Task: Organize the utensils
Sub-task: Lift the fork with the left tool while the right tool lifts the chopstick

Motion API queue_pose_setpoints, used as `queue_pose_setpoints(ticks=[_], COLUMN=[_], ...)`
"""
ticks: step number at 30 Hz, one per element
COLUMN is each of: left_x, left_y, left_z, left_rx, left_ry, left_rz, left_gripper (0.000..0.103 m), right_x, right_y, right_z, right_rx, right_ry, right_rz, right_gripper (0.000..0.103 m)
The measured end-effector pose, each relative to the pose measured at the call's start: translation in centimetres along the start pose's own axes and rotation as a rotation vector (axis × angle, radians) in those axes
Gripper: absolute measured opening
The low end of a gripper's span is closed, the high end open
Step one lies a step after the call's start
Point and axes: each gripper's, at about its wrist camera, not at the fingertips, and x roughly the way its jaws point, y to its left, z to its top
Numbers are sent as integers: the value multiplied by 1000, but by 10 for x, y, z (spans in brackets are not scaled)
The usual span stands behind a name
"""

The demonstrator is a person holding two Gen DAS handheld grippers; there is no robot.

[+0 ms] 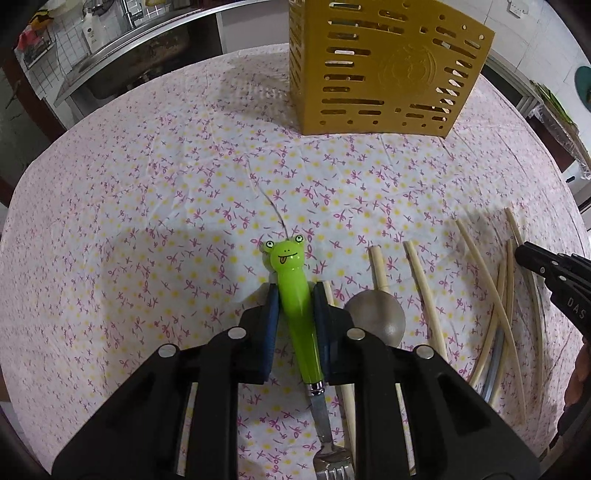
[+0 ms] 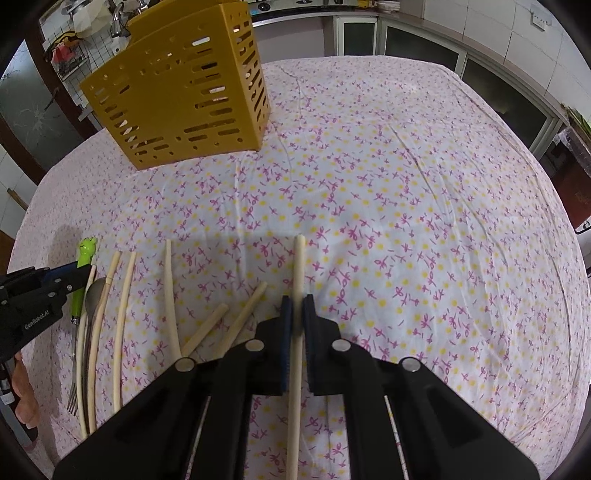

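Left claw [image 1: 295, 295] pinches frog-handled fork [image 1: 293, 295].

A table fills most of the room's middle, covered by a white tablecloth [image 2: 406, 192] printed with small pink sprigs and yellow dots, creased in long folds. Beyond its far edge on the left stands a steel sink [image 1: 122, 55] set in a counter, with a faucet [image 2: 118, 22] above it and a white-tiled wall [image 1: 48, 74] behind, where a wire rack [image 1: 33, 48] holds a few bright items too small to make out. Along the back runs a row of low cabinets [image 2: 406, 44] with dark glass doors under a pale countertop. A wall socket [image 2: 541, 18] sits on the white tiles at upper right. Light falls from above, throwing soft shadows on the cloth.
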Motion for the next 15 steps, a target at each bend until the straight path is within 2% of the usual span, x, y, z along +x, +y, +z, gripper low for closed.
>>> queue_pose_setpoints(ticks=[7,10,15], left_x=[-10,-20,-49], left_y=[13,16,22], left_z=[-9,-13,-13], left_rx=[-26,-29,-31], left_ry=[-12,-47,-124], left_rz=[-32,-48,-74], left_gripper=[15,14,14], right_x=[-9,-17,-44], right_y=[5,5,7], right_z=[-4,-3,-3], right_rx=[-5,2,6], right_ry=[-41,-79,-191], right_rz=[3,3,35], right_gripper=[6,6,6])
